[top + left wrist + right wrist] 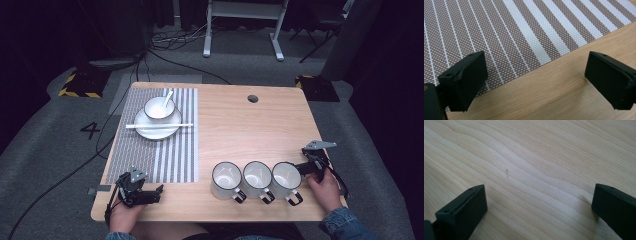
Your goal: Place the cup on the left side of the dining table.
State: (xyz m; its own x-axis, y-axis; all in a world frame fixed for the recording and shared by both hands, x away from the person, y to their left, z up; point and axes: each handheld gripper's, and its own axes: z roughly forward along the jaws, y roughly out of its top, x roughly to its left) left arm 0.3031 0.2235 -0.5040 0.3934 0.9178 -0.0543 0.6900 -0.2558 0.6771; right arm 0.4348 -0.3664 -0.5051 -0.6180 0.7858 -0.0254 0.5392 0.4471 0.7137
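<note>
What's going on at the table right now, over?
Left hand-held gripper open by placemat. Right hand-held gripper open beside three mugs. Nothing held, nothing blocking.

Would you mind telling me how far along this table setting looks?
Done: bowl with spoon sits on the plate, chopsticks across it. In hand: nothing; the left tool and right tool are open. Left, probably: three mugs lined up off the placemat.
</note>
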